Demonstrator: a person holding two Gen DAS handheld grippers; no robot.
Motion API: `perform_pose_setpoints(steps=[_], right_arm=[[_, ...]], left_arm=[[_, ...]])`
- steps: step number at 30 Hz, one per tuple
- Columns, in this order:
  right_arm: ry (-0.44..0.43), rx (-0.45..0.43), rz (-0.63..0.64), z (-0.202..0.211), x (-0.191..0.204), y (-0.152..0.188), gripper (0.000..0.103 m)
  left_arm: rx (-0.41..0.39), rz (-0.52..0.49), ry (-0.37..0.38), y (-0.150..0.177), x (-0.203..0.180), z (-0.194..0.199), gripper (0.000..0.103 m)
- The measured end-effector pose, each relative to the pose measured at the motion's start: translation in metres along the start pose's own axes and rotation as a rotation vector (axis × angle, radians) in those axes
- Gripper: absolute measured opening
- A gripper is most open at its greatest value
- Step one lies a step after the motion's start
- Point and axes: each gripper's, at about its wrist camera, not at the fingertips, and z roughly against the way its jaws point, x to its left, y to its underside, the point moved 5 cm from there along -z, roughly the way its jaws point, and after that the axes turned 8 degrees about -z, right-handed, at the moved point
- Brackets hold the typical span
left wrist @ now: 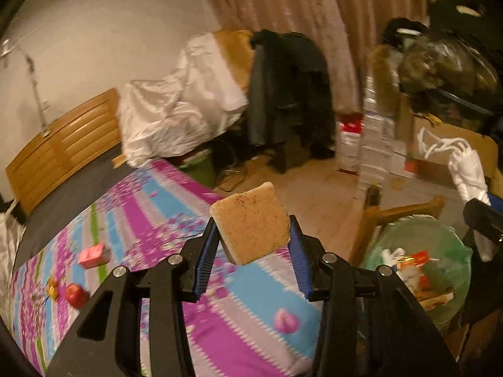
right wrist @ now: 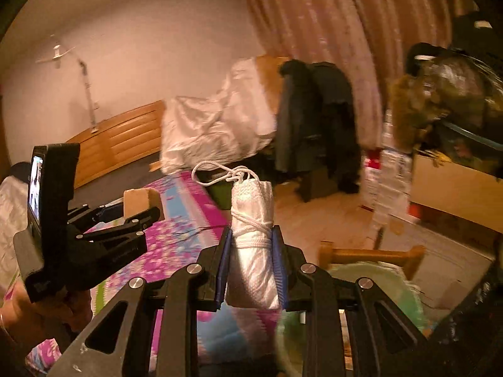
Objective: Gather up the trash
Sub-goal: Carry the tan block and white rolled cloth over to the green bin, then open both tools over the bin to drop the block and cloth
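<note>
Bread (left wrist: 250, 223), a tan square slice, sits pinched between the two blue pads of the left gripper (left wrist: 253, 245), which is closed onto its lower edges and holds it in the air above the flowered bedspread (left wrist: 163, 201). The green-lined trash bin (left wrist: 440, 251) stands to the right of the bread and lower, already holding scraps. Left of the bin, on the spread, lie a pink carton (left wrist: 93, 255), an apple (left wrist: 76, 295) and a gold wrapper (left wrist: 52, 288).

From the right wrist, the right gripper (right wrist: 252, 260) is clamped on a rolled white bag tied with cord (right wrist: 253, 238), upright between its pads, with the bin's green rim (right wrist: 374, 275) just to its right and below. The left gripper (right wrist: 138, 216) shows to the left.

This looks like the carrying step: each load probably needs bringing over the bin, then releasing.
</note>
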Motion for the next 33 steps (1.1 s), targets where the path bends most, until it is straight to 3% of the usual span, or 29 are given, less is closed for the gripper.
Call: perform_pose_setpoints(steps=[9,17,22,33], right_arm=[[0.173,-0.019,-0.106,0.019,-0.105,-0.008,0.026],[0.319,-0.01,-0.227,0.035,-0.179,0.001,0.026],[0.379,0.039,-0.201,0.032,-0.193,0.017,0.026],[0.357,0.112,-0.229,0.023,-0.189,0.043,0.026]], left_arm=[[0.004,-0.142,0.157,-0.026,-0.093,-0.023,0.042],[0.069,-0.211,0.368,-0.027,-0.155,-0.044,0.042],[0.116,-0.229,0.481,-0.014,-0.186,-0.049,0.042],[0.152,-0.275,0.517,0.002,-0.202,-0.05,0.042]])
